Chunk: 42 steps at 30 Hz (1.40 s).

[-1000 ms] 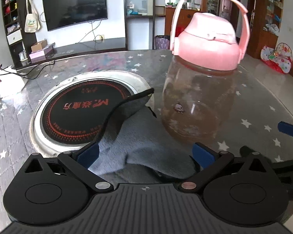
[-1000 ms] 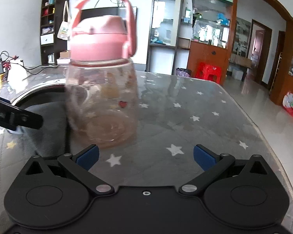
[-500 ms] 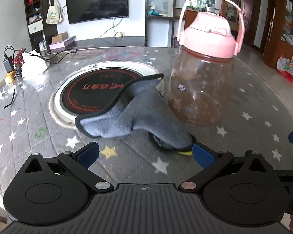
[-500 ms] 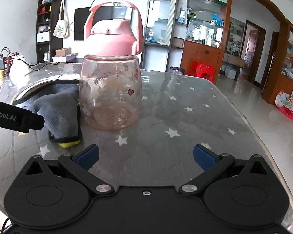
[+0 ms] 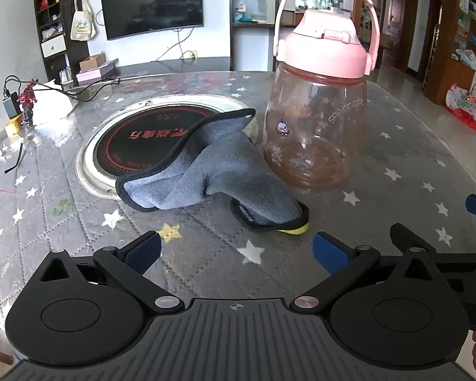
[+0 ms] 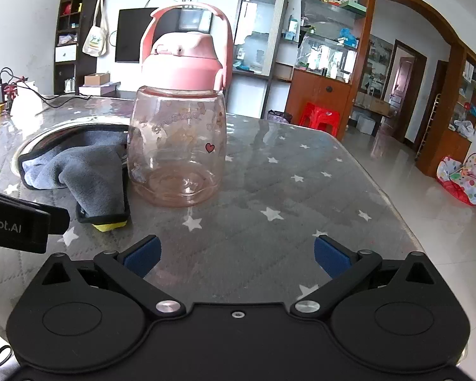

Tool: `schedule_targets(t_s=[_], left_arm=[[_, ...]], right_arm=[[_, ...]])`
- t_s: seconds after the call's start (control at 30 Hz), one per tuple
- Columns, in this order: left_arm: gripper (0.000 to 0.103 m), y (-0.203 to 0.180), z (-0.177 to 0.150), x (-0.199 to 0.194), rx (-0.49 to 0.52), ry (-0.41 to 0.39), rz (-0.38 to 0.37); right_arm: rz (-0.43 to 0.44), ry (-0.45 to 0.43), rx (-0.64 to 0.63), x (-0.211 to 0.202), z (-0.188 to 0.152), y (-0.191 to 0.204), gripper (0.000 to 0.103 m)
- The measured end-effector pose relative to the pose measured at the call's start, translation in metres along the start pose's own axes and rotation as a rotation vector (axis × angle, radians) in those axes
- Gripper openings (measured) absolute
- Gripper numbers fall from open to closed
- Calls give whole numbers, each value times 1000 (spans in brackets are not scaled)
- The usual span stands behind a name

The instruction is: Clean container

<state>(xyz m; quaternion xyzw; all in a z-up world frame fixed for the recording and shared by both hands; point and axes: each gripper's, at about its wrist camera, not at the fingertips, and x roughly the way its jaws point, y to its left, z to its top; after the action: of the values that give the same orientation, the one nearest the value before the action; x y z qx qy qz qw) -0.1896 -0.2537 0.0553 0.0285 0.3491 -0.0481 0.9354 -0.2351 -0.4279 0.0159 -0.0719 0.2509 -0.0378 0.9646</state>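
Oddly, both tools hung idle just then. The left tool [image 5: 234, 250] stood wide open with nothing between its jaws, and the right tool [image 6: 236, 252] was spread just as wide and as empty, both held back at the near edge of the counter [image 6: 301, 190]. The jug [image 5: 315, 133] stood upright toward the middle, its pink lid [image 5: 322, 52] on and the handle raised. A grey cloth [image 5: 212, 174] lay crumpled just left of it, the far end draped over the round hob [image 5: 117, 149] and the near end over something yellow [image 5: 296, 229], perhaps a sponge; whether cloth and jug actually touched I could not tell. The jug's walls looked brownish and cloudy low down, though that might only have been its tint. I judged it could go either way: a wipe done and the cloth dropped, or the cloth waiting to be picked up. Nothing showed which.
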Motion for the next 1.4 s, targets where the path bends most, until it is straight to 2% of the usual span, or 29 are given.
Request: schedule_targets(t_s=[0.63, 1.4], left_arm=[[103, 5, 22, 27, 0, 28, 16], [103, 0, 32, 44, 7, 57, 19]], right_arm=[[20, 23, 9, 22, 8, 0, 103], [40, 41, 28, 35, 15, -4, 103]])
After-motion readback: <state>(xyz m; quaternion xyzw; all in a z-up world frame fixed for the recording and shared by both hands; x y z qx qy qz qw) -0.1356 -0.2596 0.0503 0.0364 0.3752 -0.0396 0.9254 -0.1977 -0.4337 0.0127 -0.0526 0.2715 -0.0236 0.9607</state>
